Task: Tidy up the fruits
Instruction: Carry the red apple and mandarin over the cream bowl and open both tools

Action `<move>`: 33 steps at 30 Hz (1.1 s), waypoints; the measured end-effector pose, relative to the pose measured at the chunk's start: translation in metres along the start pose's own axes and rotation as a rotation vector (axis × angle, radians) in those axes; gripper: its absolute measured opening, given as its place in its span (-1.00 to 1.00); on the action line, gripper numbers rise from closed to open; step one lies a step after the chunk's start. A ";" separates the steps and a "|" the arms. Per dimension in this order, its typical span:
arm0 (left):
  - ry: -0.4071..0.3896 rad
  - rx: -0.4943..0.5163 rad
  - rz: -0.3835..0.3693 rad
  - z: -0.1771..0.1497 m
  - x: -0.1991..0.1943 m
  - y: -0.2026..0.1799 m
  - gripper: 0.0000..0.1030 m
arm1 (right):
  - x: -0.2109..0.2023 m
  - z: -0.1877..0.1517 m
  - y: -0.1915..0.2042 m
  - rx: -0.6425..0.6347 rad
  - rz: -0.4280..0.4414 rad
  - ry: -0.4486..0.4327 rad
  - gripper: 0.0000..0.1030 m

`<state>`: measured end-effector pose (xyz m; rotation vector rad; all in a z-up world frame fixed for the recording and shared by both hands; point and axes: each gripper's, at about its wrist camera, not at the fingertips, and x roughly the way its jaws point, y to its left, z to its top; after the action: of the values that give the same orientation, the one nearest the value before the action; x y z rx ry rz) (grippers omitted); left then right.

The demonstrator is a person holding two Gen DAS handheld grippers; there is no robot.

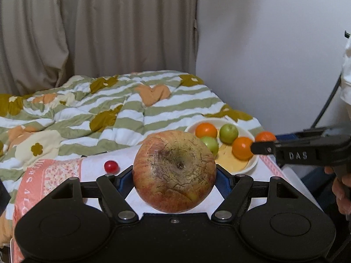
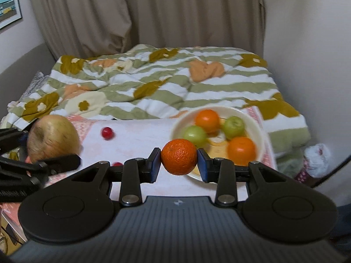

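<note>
A big russet apple (image 1: pixel 174 171) fills the left wrist view, and my left gripper (image 1: pixel 174 180) is shut on it, blue pads pressed to its sides. My right gripper (image 2: pixel 179 164) is shut on a mandarin (image 2: pixel 179 156), held in the air just before the cream bowl (image 2: pixel 260 131). That bowl (image 1: pixel 250 167) holds two oranges (image 1: pixel 206 130) and two green fruits (image 1: pixel 228 133). From the left wrist view the right gripper (image 1: pixel 261 148) comes in from the right with its mandarin (image 1: pixel 265 136) over the bowl's rim. In the right wrist view the apple (image 2: pixel 53 139) shows at the left.
A small red fruit (image 1: pixel 111 167) lies on the white cloth (image 2: pixel 136 140); another red one (image 2: pixel 117 164) peeks out behind my right gripper's left finger. A striped, flowered quilt (image 1: pixel 109 109) covers the bed behind. A curtain and a white wall stand at the back.
</note>
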<state>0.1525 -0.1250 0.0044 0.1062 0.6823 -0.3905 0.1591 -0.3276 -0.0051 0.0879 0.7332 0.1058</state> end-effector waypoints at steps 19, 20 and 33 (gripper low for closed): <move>0.074 -0.037 0.051 0.026 0.092 -0.090 0.50 | 0.028 0.024 -0.103 -0.078 0.054 0.003 -0.01; 0.084 -0.029 0.049 0.027 0.100 -0.093 0.50 | 0.033 0.024 -0.107 -0.071 0.053 0.011 -0.01; 0.206 0.110 -0.011 0.017 0.179 -0.115 0.50 | 0.081 0.026 -0.134 -0.011 -0.006 0.070 -0.01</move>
<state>0.2453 -0.2918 -0.0922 0.2494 0.8652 -0.4309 0.2452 -0.4515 -0.0555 0.0714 0.8030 0.1075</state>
